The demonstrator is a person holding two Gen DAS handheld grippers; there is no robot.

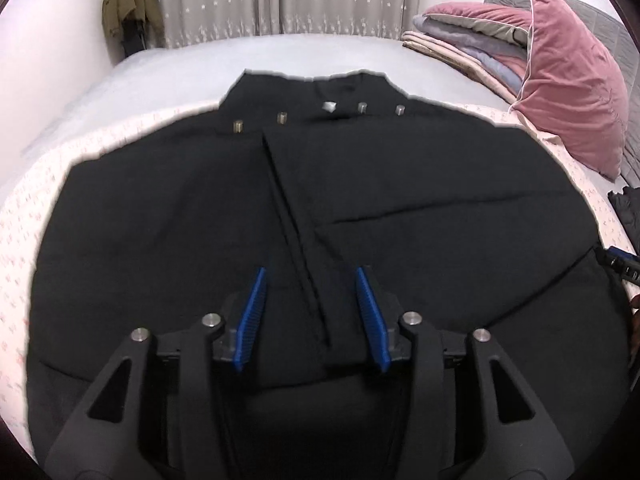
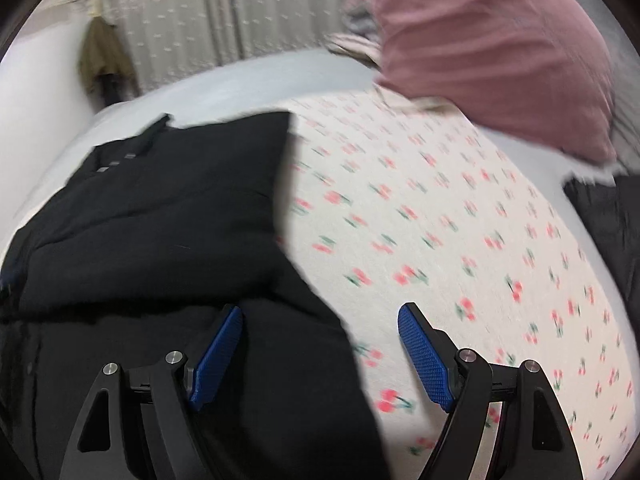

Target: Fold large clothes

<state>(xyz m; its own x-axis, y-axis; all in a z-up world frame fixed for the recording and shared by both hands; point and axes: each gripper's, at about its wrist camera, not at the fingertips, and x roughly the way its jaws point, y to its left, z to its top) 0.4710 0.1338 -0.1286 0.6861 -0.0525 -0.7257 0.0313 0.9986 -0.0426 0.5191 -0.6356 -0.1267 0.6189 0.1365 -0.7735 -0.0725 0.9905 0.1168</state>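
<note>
Black garment (image 1: 200, 220) beneath parted fingers (image 1: 252, 316) (untouched) —

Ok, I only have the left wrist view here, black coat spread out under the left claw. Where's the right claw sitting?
Observer: The right claw is over the coat's right edge, one finger above the black cloth, the other above the cherry-print sheet.
Operator: Is it gripping the cloth?
Observer: No, its jaws stand wide and hold nothing.
Operator: Anything on the sheet out that side?
Observer: Bare sheet runs to the pink pillow, and a dark cloth lies at the far right edge.
Operator: Can it see the silver buttons?
Observer: Yes, blurred, near the coat's far end.
</note>
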